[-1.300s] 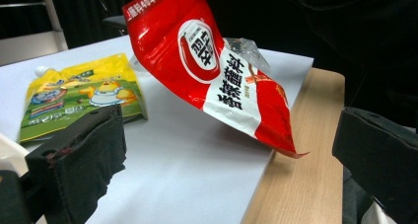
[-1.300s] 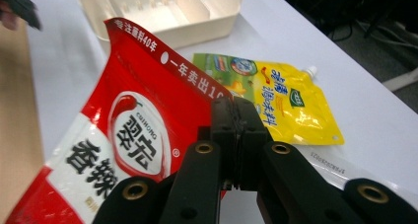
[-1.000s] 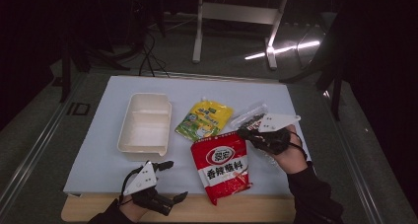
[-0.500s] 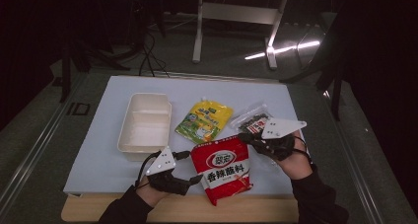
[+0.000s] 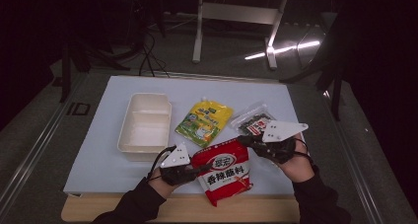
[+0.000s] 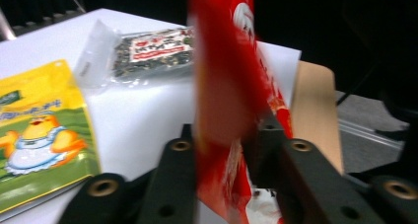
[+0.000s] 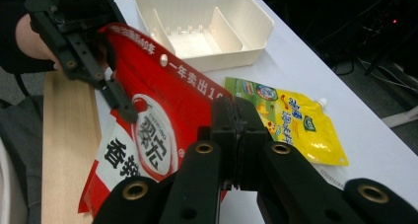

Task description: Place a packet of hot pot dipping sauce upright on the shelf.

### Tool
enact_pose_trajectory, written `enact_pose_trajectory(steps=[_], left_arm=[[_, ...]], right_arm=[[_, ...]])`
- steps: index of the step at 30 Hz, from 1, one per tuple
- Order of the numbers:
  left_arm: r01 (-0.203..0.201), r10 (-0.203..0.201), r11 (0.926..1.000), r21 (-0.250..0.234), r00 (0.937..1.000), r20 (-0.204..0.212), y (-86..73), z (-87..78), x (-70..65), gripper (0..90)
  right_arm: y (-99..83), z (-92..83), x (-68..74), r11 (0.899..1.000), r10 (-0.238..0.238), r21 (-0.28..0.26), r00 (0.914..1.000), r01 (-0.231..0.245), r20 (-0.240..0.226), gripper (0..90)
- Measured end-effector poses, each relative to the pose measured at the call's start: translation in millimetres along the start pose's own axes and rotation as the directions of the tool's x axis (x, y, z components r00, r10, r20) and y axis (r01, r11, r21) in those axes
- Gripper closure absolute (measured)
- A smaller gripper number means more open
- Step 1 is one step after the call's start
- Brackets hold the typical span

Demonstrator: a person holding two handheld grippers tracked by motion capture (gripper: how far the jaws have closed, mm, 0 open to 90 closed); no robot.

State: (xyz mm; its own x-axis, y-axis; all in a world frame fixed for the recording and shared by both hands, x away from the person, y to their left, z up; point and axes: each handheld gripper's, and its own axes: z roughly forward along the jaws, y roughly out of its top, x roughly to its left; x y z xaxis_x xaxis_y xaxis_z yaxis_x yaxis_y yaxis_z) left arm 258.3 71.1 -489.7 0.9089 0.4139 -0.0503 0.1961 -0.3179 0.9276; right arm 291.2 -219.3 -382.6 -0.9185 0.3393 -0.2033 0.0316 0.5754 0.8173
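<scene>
**Mia:** High view first. See the red bag (image 5: 224,172)? It is at the front of the white mat (image 5: 103,150), close to the person. Both tools have it.

**Ben:** Which tool holds which side?

**Mia:** The left gripper (image 5: 199,168) is on the bag's left edge. Its jaws have just been closing, and the bag is between them. In the left gripper view the red bag (image 6: 224,86) stands up between the two black jaws, and they pinch it. The right gripper (image 5: 246,141) is at the bag's top right corner. In the right gripper view its jaws are pressed tight together on the edge of the red bag (image 7: 162,130).

**Ben:** So is the job nearly done?

**Mia:** I think it has only started. The bag is grabbed on both sides, and its top looks lifted a little off the mat. But it looks shut, as far as I can tell.

**Ben:** What about the other things?

**Mia:** The white box (image 5: 144,126) is empty. The yellow pouch (image 5: 204,121) lies flat just behind the red bag. The clear packet (image 5: 251,120) with dark bits lies next to it. No tool touches them.

**Ben:** So what is left?

**Mia:** My guess is to pull the red bag open or move it to the box. I cannot tell which.
</scene>
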Motion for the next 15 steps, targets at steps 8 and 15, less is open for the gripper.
enact_pose_trajectory(steps=[8,15], left_arm=[[-0.038,0.036,0.9987,0.033,0.9977,0.056,13.9,-6.4,-13.5,90.0],[-0.078,0.074,0.9959,0.045,0.9929,0.093,26.9,-13.6,-26.7,90.0]], right_arm=[[-0.9,-11.2,3.5,1.0,0.003,-0.017,0.9999,-0.003,-0.017,88.9],[1.3,-23.7,12.1,1.0,-0.02,-0.024,0.9998,0.02,-0.007,88.4]])
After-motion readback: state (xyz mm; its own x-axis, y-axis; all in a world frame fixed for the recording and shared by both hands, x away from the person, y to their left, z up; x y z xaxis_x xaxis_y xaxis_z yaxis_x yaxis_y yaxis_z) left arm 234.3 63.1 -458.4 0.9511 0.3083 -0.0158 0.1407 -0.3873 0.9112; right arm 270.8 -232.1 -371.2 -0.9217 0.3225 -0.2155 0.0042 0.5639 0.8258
